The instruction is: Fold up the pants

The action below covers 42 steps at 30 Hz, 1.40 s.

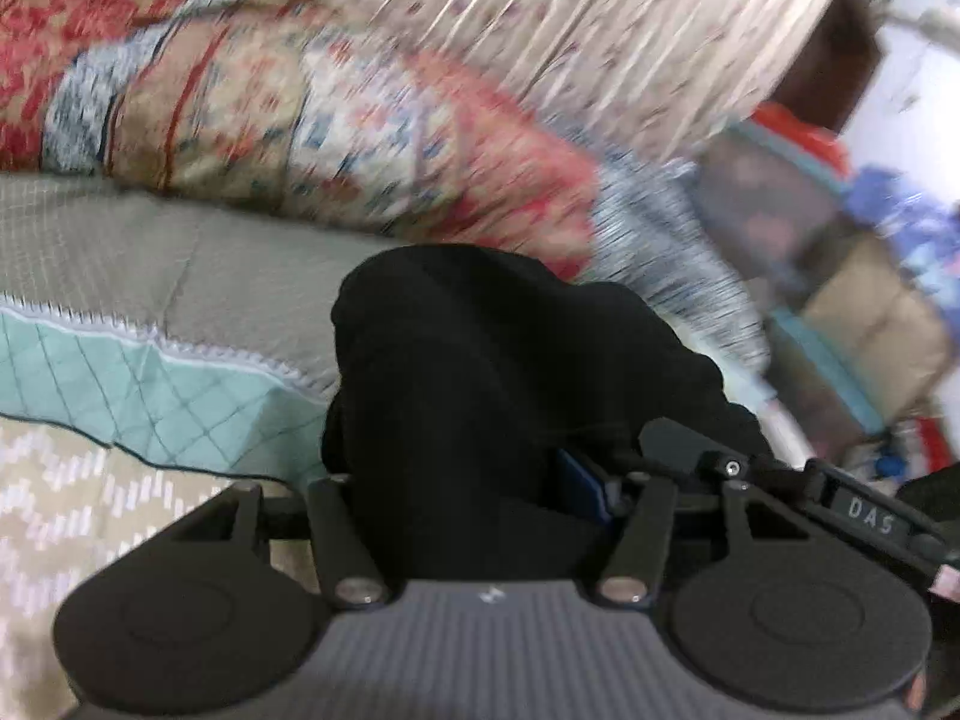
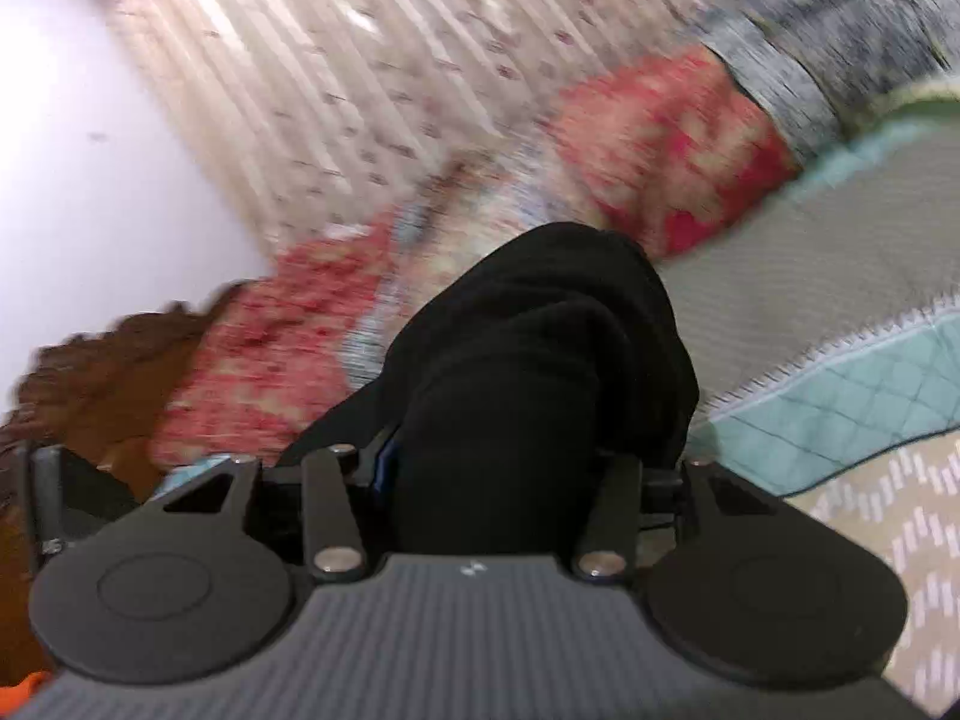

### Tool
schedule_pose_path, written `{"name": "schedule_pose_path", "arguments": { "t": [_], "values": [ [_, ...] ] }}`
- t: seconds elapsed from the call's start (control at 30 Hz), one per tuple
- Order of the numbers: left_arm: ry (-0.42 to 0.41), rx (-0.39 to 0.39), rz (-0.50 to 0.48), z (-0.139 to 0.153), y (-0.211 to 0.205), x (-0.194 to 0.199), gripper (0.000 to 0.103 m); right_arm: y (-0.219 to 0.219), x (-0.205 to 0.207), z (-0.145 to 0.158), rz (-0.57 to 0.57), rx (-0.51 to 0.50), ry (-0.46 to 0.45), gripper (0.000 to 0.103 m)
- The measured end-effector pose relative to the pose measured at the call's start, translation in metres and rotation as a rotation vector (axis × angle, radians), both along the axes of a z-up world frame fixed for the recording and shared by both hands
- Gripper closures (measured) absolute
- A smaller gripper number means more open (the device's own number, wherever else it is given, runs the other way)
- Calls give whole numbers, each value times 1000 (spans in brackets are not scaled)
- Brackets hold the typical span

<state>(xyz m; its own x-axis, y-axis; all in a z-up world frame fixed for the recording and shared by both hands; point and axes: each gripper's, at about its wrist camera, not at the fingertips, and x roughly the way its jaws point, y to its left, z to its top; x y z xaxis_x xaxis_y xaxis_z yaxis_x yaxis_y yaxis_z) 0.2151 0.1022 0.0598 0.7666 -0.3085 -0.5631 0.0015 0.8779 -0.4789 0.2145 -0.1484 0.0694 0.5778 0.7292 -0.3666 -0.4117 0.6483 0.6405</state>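
Jaws on the left gripper [image 1: 480, 480] are clamped on a bunch of the black pants [image 1: 480, 372]; fabric fills the lower centre of the left wrist view and hides the fingertips. Right gripper [image 2: 498, 468] jaws likewise closed on the pants [image 2: 540, 372], fabric mounded at centre frame. Both views heavily motion-blurred. Bed [image 1: 150, 276] with grey, teal and beige quilted cover sits at left of the left view, at right of the right view. Red patterned blanket [image 1: 300, 120] heaped across the upper half, floral curtain [image 1: 570, 18] behind it. Cluttered boxes [image 1: 870, 312] at right edge, too blurred to identify. White wall [image 2: 90, 180] at upper left of the right view, dark wooden headboard [image 2: 108, 372] below it.
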Motion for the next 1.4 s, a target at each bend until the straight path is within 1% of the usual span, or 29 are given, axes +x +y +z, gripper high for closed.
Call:
{"name": "schedule_pose_path", "arguments": {
  "t": [0.07,0.1,0.13,0.17,0.2,0.27,0.37,0.43,0.5,0.53,0.57,0.7,0.73,0.77,0.87,0.93,0.97,1.03,1.07,1.1,1.13,1.3,1.4],
  "values": [
    [82,40,36,-23,-5,16,49,6,13,-31,-48,-67,94,52],
    [129,68,63,-36,-9,23,40,7,15,-40,-68,-101,129,48],
    [139,72,79,-42,-10,25,36,6,16,-46,-84,-112,151,44],
    [135,67,94,-44,-9,22,31,1,12,-47,-106,-103,165,35],
    [128,55,100,-41,-9,17,30,-2,10,-45,-123,-99,171,28],
    [128,47,89,-34,-8,7,30,-8,0,-36,-138,-121,150,27],
    [142,74,117,-15,-9,-12,30,-17,-20,-15,-183,-174,99,26],
    [152,94,128,-4,-10,-35,30,-18,-38,-3,-211,-198,78,26],
    [151,117,127,4,-12,-58,26,-27,-68,5,-227,-218,65,25],
    [156,133,127,8,-15,-73,25,-29,-76,1,-234,-222,66,25],
    [163,144,128,10,-18,-83,22,-34,-94,1,-236,-224,71,23],
    [188,176,107,13,-33,-144,21,-45,-162,0,-233,-240,91,20],
    [201,187,100,13,-37,-160,20,-37,-167,0,-237,-249,100,19],
    [215,200,96,13,-41,-171,20,-34,-179,-1,-235,-261,112,17],
    [253,238,90,12,-54,-210,20,-33,-218,-4,-204,-303,144,16],
    [264,248,91,14,-61,-233,15,-30,-240,-4,-193,-335,153,13],
    [268,254,96,15,-64,-243,10,-30,-251,-3,-191,-358,156,12],
    [264,275,106,18,-72,-264,8,-30,-269,0,-191,-383,158,10],
    [258,285,110,20,-76,-273,7,-33,-278,0,-184,-384,156,10],
    [253,293,113,22,-80,-283,1,-34,-287,1,-173,-384,152,9],
    [250,295,118,24,-83,-293,0,-35,-296,3,-166,-386,146,8],
    [231,305,134,32,-98,-332,0,-38,-332,11,-139,-430,94,8],
    [219,335,143,36,-108,-351,0,-43,-352,19,-174,-418,51,8]
  ]
}}
